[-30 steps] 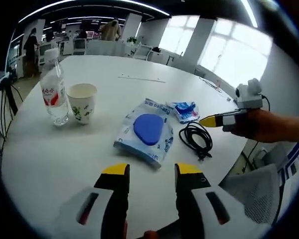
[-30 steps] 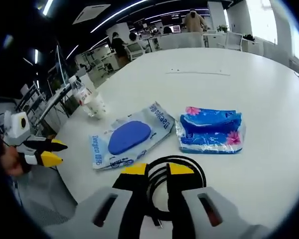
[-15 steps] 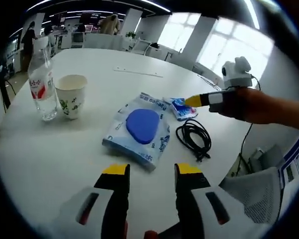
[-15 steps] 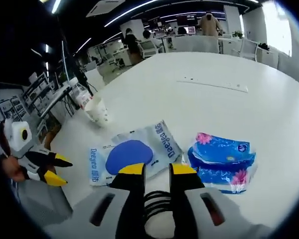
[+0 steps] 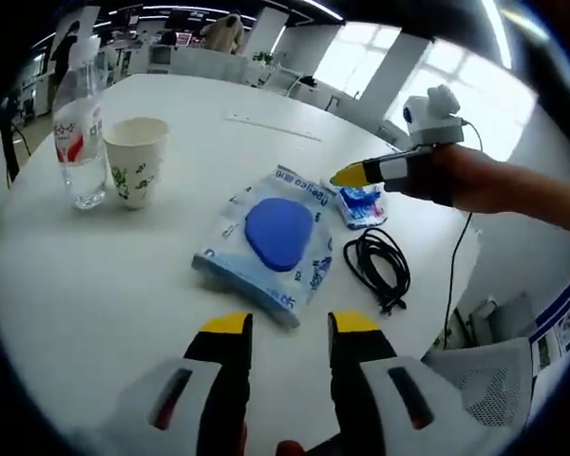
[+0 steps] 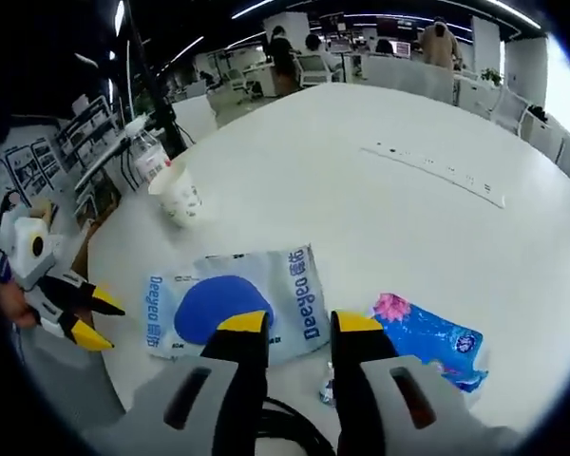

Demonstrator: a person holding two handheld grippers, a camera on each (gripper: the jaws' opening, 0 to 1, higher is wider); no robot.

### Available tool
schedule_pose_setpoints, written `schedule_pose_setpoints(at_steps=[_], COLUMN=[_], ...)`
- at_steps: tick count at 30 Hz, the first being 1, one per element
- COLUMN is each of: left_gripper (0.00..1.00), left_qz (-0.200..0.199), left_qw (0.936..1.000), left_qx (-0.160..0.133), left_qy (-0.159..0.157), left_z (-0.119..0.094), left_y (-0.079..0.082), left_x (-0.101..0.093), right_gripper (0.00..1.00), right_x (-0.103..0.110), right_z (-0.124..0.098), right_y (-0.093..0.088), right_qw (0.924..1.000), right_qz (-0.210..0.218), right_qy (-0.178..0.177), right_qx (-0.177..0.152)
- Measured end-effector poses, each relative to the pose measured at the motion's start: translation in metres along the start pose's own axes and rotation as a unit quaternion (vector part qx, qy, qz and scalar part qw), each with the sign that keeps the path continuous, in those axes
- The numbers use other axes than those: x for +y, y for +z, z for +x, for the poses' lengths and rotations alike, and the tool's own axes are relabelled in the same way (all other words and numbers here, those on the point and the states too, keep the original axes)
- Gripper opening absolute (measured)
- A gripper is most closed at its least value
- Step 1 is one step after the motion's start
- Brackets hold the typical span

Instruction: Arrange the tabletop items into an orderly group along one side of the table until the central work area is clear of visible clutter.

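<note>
Crinkly plastic wet-wipe pack (image 5: 274,249) lying mid-table just beyond the empty, parted left gripper (image 5: 282,328) looks light, soft and slippery, best pinched at its flat sealed edge, while the right gripper (image 6: 300,327), jaws apart and empty, hovers by the tissue pack (image 6: 427,340).

Left gripper (image 5: 287,325) hovering low, yellow-tipped jaws parted, nothing between them. Right gripper (image 6: 300,323) likewise gaping, jaws empty; seen from the left gripper view reaching in from the right, gripped by a bare hand (image 5: 484,180), forearm extending.
</note>
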State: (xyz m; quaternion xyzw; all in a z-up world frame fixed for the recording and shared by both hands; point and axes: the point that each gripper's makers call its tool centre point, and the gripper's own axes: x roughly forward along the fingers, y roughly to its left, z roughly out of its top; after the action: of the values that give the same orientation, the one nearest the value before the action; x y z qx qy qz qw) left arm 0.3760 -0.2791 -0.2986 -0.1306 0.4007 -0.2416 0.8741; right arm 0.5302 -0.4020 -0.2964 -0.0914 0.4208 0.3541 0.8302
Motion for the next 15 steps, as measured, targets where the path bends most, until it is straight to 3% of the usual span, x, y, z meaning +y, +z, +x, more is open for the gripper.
schedule_pose_setpoints(at_steps=[3,7,11,15], left_gripper=[0.3,0.29,0.29,0.29], left_qz=[-0.008,-0.016,-0.022,-0.035], left_qw=[1.0,0.9998,0.9997,0.9993], left_qx=[0.002,0.008,0.013,0.014], left_qy=[0.0,0.004,0.006,0.003], left_z=[0.004,0.008,0.012,0.013], left_y=[0.0,0.0,-0.002,-0.003], left_x=[-0.001,0.0,0.001,-0.001], right_gripper=[0.24,0.25,0.25,0.27], right_x=[-0.002,-0.005,-0.008,-0.011], right_z=[0.007,0.015,0.025,0.03], right_y=[0.0,0.008,0.005,0.002], right_qw=[0.9997,0.9997,0.999,0.9994], right_qz=[-0.021,-0.019,-0.025,-0.008], right_qy=[0.002,0.005,0.009,0.007], right_qx=[0.015,0.016,0.036,0.034])
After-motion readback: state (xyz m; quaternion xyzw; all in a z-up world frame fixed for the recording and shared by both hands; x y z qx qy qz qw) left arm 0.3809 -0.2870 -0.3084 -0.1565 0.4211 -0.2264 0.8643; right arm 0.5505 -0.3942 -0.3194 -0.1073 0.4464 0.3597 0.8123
